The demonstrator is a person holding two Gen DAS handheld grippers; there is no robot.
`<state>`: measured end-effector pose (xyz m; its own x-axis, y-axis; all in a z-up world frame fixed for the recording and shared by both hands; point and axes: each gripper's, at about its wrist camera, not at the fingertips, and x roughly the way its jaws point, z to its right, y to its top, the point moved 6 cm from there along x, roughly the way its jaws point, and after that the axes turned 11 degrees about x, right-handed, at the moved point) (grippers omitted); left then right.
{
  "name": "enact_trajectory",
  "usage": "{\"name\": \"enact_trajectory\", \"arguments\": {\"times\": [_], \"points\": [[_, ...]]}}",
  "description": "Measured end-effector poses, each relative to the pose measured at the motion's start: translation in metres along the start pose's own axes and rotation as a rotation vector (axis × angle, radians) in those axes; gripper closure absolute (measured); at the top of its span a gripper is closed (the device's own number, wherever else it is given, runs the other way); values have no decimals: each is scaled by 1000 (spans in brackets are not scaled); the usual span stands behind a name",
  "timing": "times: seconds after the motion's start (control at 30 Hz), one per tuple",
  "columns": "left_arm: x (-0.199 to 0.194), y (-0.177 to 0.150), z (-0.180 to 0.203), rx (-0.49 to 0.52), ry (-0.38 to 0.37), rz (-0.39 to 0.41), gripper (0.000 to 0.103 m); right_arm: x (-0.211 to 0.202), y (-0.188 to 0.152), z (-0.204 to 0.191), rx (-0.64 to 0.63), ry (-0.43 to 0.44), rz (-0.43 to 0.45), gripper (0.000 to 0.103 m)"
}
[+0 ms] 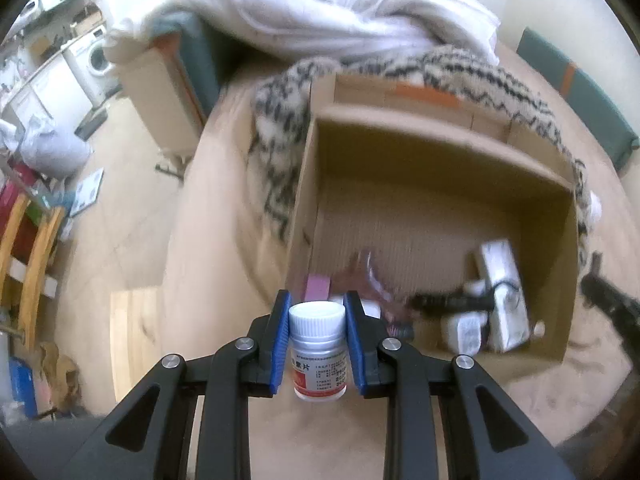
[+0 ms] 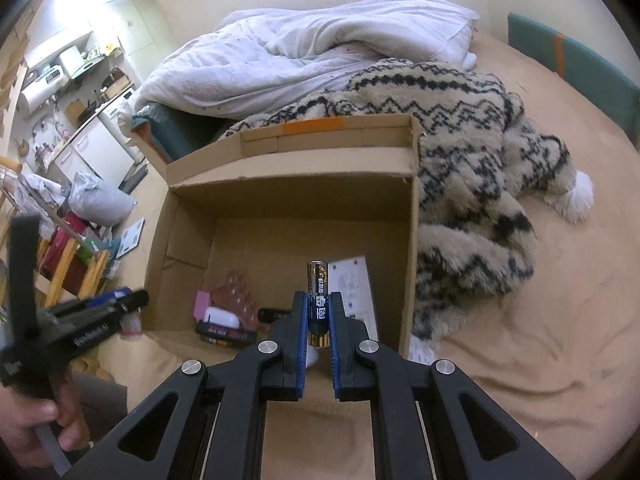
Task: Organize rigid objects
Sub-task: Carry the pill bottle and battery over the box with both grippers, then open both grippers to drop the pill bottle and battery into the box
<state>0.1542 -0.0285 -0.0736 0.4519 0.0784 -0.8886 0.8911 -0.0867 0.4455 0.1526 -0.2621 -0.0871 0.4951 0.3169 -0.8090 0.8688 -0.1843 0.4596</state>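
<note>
Bed: tan sheet [image 2: 540, 320], open cardboard box [image 2: 412, 240].
Left gripper [image 1: 317, 340]: clamps white-capped pill bottle [image 1: 318, 354].
Right gripper [image 2: 318, 336]: pinches upright blue-gold battery [image 2: 318, 304].

white pill bottle [image 1: 317, 350] and battery [image 2: 318, 304] upright, clamped before cardboard box [image 2: 412, 264].

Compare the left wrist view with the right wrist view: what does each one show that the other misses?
Only the left wrist view shows the left gripper shut on a white pill bottle, plus a washing machine in the background. Only the right wrist view shows the right gripper shut on a battery, and the blanket's white pom-pom. Both share the open cardboard box with small items inside, the patterned blanket, the white duvet and the tan bed sheet.
</note>
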Motion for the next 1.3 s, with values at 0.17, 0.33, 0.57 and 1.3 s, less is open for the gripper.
{"name": "enact_trajectory", "arguments": {"times": [0.17, 0.33, 0.57, 1.3], "points": [[18, 25, 14, 9, -33, 12, 79, 23, 6, 0, 2, -19, -34, 92], [53, 23, 41, 42, -125, -32, 79, 43, -2, 5, 17, -47, -87, 92], [79, 8, 60, 129, -95, -68, 79, 60, -17, 11, 30, -77, -158, 92], [52, 11, 60, 183, -43, 12, 41, 41, 2, 14, 130, 4, -79, 22]]}}
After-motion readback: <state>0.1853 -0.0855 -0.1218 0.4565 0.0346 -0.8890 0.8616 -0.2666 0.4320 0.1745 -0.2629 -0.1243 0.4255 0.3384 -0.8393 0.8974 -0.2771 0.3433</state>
